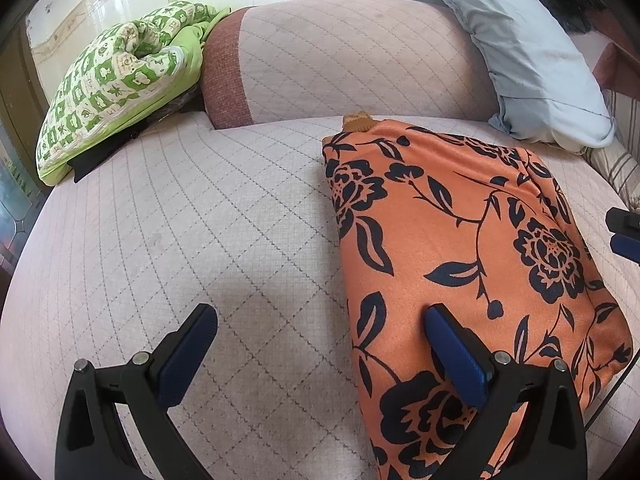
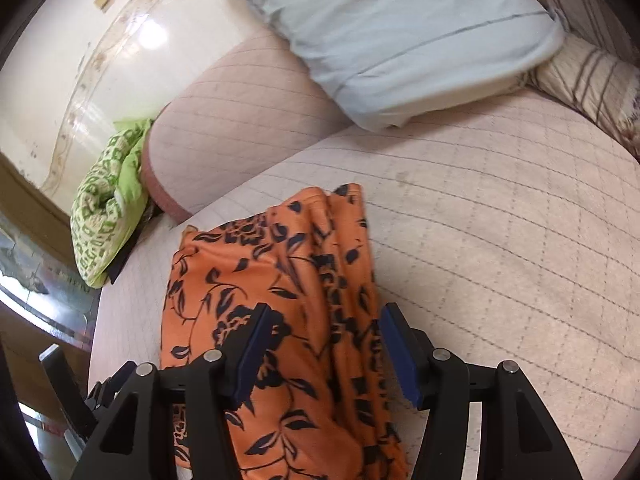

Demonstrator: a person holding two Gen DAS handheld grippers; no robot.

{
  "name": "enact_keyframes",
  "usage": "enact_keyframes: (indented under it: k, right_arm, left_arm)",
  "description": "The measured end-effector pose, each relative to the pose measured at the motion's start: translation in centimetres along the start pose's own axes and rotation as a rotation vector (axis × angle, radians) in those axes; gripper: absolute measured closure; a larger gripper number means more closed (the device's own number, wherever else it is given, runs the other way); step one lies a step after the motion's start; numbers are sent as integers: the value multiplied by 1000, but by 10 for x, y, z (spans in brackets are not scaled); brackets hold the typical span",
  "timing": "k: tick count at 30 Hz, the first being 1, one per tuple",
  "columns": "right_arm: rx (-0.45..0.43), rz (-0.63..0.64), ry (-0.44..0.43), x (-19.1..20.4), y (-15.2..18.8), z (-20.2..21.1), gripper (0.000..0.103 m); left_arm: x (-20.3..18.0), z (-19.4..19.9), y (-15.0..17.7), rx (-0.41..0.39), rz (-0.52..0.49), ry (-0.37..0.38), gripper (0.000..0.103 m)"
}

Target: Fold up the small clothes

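An orange garment with a dark floral print lies folded into a long strip on the quilted sofa seat. My left gripper is open above the garment's near left edge, its right finger over the cloth and its left finger over the bare seat. In the right wrist view the same garment lies bunched in pleats along its right side. My right gripper is open and straddles those pleats, holding nothing. The right gripper's tip shows in the left wrist view at the right edge.
A green and white patterned cloth bundle lies at the seat's far left, over something black. A pale blue pillow leans on the backrest at the far right, with a striped cushion beside it. The floor lies beyond the sofa's left edge.
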State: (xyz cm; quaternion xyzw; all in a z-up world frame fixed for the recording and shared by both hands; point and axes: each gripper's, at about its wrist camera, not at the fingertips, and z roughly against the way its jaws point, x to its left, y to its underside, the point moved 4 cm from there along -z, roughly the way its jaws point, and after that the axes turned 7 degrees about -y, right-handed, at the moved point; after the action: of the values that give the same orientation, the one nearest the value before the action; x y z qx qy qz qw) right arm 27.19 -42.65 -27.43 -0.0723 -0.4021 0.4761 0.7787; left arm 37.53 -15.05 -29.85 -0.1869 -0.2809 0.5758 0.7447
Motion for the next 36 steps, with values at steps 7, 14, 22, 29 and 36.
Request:
enact_keyframes:
  k: [7, 14, 22, 29, 36]
  right_arm:
    - [47, 11, -12, -2, 2, -7, 43]
    - [77, -23, -60, -17, 2, -6, 39]
    - [175, -110, -153, -42, 10, -23, 37]
    - [262, -142, -279, -34, 28, -59, 35]
    - [221, -67, -305, -11, 37, -68, 36]
  left_arm:
    - [4, 0, -4, 7, 15, 56, 0]
    - [18, -1, -14, 37, 82, 241, 0]
    - [19, -20, -11, 122, 138, 362, 0]
    - [-18, -34, 4, 220, 88, 487, 0]
    - [-37, -24, 10, 177, 74, 565, 3]
